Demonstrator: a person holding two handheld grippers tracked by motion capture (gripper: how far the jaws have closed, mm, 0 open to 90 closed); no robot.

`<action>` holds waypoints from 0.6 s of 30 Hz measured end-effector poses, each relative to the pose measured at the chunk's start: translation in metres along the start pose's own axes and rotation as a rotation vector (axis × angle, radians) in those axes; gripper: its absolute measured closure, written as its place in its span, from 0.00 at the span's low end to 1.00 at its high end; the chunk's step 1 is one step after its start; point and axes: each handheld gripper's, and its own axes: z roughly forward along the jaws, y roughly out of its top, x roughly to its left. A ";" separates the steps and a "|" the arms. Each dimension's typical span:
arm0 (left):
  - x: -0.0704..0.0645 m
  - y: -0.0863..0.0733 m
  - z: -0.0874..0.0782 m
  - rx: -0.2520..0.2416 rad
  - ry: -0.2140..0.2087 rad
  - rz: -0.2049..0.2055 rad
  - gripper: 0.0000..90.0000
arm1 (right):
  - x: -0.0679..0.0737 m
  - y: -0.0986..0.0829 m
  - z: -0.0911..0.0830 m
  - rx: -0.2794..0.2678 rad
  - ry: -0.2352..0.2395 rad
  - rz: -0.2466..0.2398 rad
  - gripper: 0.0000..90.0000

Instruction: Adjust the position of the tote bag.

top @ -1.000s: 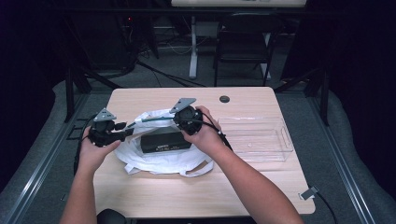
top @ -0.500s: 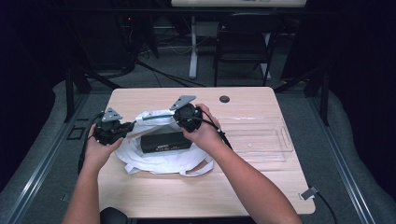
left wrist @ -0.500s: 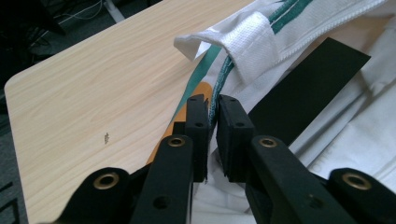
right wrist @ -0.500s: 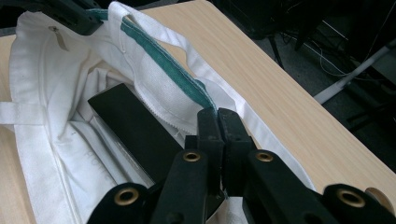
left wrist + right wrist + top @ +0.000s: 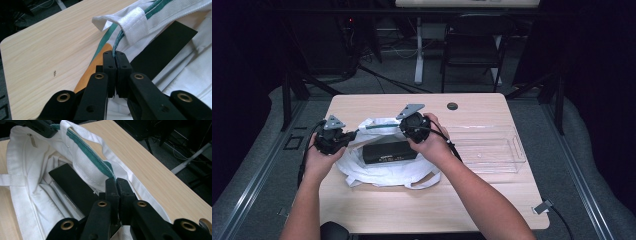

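A person is working a white bag [image 5: 387,172] at the middle of a wooden bench [image 5: 422,210], a tool in each hand. The left tool [image 5: 115,56], at the bag's 9 o'clock, is clamping the green-trimmed rim [image 5: 117,42] just below a white strap loop [image 5: 132,25]. The right tool [image 5: 116,182], at the bag's 1 o'clock, is pinching the far rim at its green band [image 5: 87,152]. Together they are holding the mouth open. A flat black box [image 5: 390,151] is lying inside, on the bag's lower wall.

The risk from here: thin fabric may be slipping out of either clamp if the hands pull apart too hard, letting the mouth collapse over the box. Tilting the bag could slide the box toward the opening.

At 3 o'clock, a clear bin [image 5: 492,150] is sitting apart from the bag, apparently with nothing in it.
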 end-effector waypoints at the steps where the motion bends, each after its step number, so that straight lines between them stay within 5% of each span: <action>1: 0.000 0.000 0.000 0.000 -0.003 -0.007 0.98 | 0.001 0.000 -0.001 0.001 0.002 0.001 0.98; 18: 0.005 -0.002 0.000 -0.003 -0.036 -0.044 0.99 | 0.007 -0.008 -0.016 -0.036 0.020 0.011 0.80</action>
